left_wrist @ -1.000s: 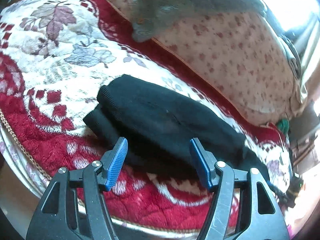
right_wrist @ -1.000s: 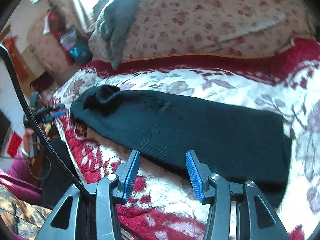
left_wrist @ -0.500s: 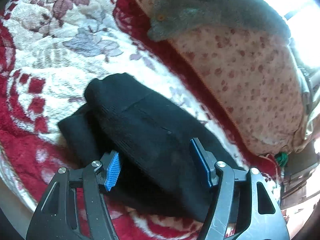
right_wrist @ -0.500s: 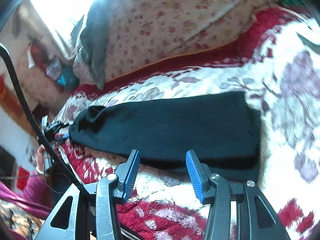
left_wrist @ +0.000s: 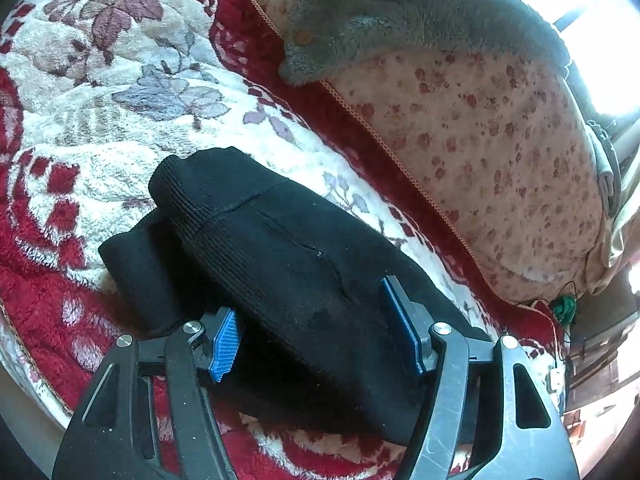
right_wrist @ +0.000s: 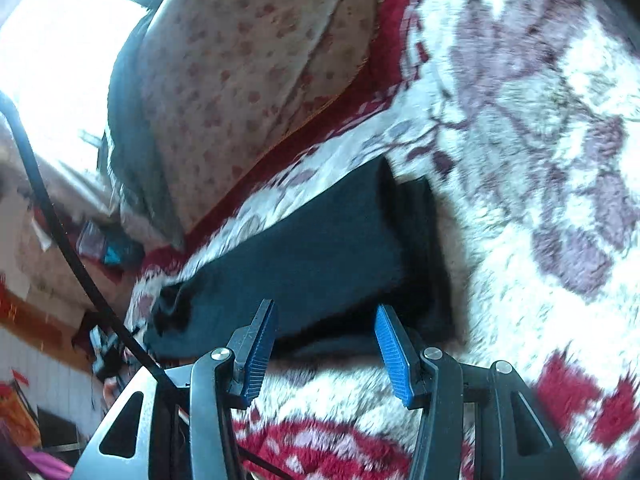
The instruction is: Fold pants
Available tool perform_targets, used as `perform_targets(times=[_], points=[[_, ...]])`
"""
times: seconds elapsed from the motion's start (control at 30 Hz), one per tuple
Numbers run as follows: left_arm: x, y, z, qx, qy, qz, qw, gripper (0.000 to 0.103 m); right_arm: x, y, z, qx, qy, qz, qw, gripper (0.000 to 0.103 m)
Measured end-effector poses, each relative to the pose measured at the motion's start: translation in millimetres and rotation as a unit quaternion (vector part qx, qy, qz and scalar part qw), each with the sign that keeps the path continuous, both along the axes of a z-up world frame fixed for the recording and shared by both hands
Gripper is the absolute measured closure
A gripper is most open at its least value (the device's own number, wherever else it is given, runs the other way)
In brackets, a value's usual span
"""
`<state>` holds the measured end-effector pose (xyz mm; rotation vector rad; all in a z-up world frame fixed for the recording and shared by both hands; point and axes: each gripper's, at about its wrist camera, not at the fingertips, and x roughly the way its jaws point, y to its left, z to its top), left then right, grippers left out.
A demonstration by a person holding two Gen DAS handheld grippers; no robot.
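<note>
The black knit pants (left_wrist: pixel 288 264) lie doubled lengthwise on the red-and-white floral blanket (left_wrist: pixel 100 92), crosswise folds remaining; left gripper (left_wrist: pixel 316 332) spread astride them, right gripper (right_wrist: pixel 324 344) spread, empty.

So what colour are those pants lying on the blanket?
Black, a plain ribbed knit. The pants show best in the left wrist view.

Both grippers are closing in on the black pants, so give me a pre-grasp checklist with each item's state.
1. Left gripper open: ok.
2. Black pants between the left jaws: ok; fabric covers part of one blue pad.
3. Right gripper open, just widened: ok.
4. Pants edge between the right jaws: not ok; the cloth lies just beyond the fingertips.
5. Pants lying flat on the floral blanket: ok.
6. Both layers caught at each end: cannot tell.
</note>
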<state>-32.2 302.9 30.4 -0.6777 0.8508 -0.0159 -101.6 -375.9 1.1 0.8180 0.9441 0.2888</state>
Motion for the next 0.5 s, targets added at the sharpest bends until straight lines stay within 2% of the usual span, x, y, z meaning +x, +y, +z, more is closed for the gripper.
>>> perform_targets(times=[0.07, 0.13, 0.17, 0.2, 0.27, 0.37, 0.43, 0.5], points=[[0.8, -2.4, 0.3, 0.005, -0.001, -0.002, 1.0, 0.039, 3.2, -4.1, -4.7, 0.015, 0.003, -0.012, 1.0, 0.055], [0.4, -5.4, 1.8, 0.01, -0.004, -0.007, 0.9999, 0.041, 6.9, -5.9, -6.6, 0.013, -0.002, -0.018, 1.0, 0.064], [0.1, -6.4, 3.3, 0.015, -0.007, -0.009, 0.9998, 0.047, 9.3, -4.2, -6.7, 0.004, 0.0, -0.017, 1.0, 0.072], [0.1, -6.9, 4.9, 0.025, -0.008, -0.008, 0.9996, 0.063, 11.5, -4.1, -8.0, -0.004, 0.005, -0.016, 1.0, 0.081], [0.8, -7.2, 9.5, 0.052, -0.002, -0.002, 0.9986, 0.089, 11.3, -7.2, -8.4, 0.001, 0.002, -0.023, 1.0, 0.093], [3.1, -5.9, 23.5, 0.048, -0.019, -0.005, 0.9986, 0.092, 9.3, -6.4, 5.9, 0.003, -0.034, -0.02, 0.999, 0.097], [12.1, -8.3, 43.3, 0.063, -0.03, -0.005, 0.9975, 0.094, 15.4, -6.3, 24.3, 0.004, -0.062, -0.014, 0.998, 0.097], [25.3, -10.3, 62.8, 0.061, -0.042, -0.007, 0.9972, 0.096, 28.1, -9.1, 42.1, 0.01, -0.087, -0.016, 0.996, 0.097]])
